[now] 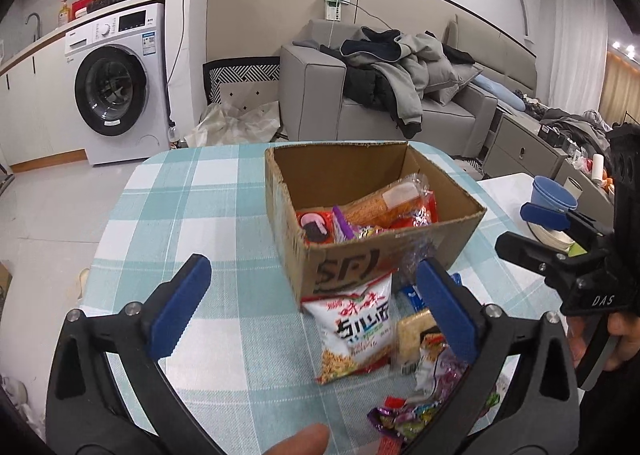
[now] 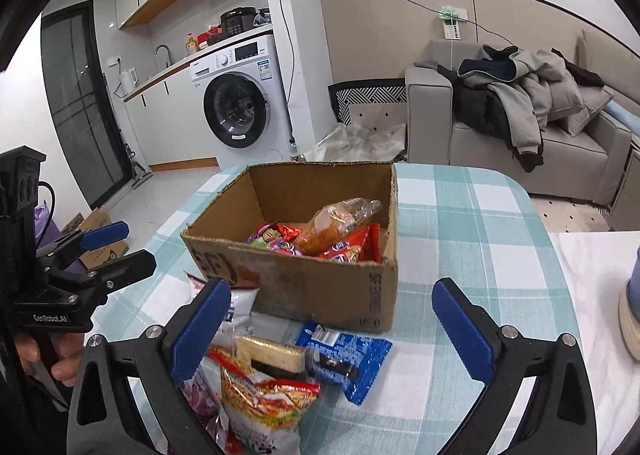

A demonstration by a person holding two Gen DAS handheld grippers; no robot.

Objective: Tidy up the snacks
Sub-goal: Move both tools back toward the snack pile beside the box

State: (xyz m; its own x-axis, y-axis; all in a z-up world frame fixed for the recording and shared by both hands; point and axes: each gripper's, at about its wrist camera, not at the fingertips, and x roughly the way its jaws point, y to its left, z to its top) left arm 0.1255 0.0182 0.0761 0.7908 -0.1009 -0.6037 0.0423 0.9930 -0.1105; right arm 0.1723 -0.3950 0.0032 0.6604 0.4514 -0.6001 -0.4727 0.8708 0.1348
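An open cardboard box [image 1: 384,255] [image 2: 320,287] stands on the checked tablecloth and holds several snack packs, with an orange wrapped cake [image 1: 384,203] [image 2: 336,227] on top. In front of it lie a white noodle snack bag [image 1: 356,327], a cracker pack [image 1: 412,335] [image 2: 272,351], a blue cookie pack [image 2: 348,359], a red-yellow bag [image 2: 268,403] and purple candy wrappers [image 1: 404,415]. My left gripper [image 1: 316,307] is open and empty above the loose snacks. My right gripper [image 2: 332,327] is open and empty over the blue pack; it also shows in the left wrist view [image 1: 528,227].
The table [image 1: 200,195] has a rounded far edge. Stacked bowls and a blue cup [image 1: 556,199] stand at the right on a white cloth. A grey sofa [image 2: 520,127] with clothes and a washing machine [image 1: 116,87] stand beyond.
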